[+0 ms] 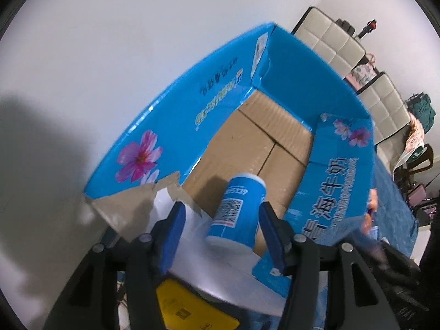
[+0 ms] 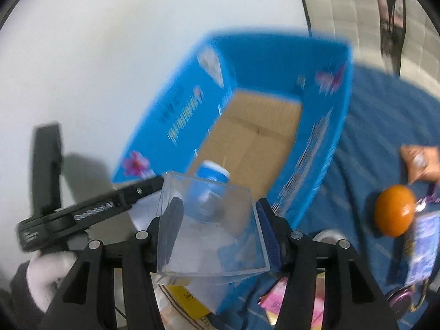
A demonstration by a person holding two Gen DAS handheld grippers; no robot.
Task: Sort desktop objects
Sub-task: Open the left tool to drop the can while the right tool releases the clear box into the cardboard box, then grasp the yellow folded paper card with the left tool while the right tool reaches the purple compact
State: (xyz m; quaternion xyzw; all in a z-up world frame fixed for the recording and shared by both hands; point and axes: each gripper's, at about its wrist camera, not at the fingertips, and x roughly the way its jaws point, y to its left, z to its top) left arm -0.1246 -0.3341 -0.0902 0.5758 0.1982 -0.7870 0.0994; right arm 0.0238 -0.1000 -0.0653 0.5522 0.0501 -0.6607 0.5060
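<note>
**Can in the box, clear case next**

Left gripper (image 1: 220,228) stands with its blue pads spread wide, and the blue can (image 1: 236,211) sits between them but apart from both; the can appears free, tipped, its base toward the camera and its long axis running away into the blue cardboard box (image 1: 297,82), over the brown floor at the near end; whether it rests there or is mid-fall I cannot tell; right gripper (image 2: 217,228) is pinching a clear plastic case (image 2: 209,228) by its two side walls, held just above the near rim of the same box; seen through the case, the can lies directly ahead and below; judged from this, the right hand is placed to drop the case in next, provided it goes beyond or beside the can; an orange (image 2: 396,210) and snack packets (image 2: 419,162) wait on the blue tablecloth (image 2: 371,110), well to the right, nearer the right hand
</note>
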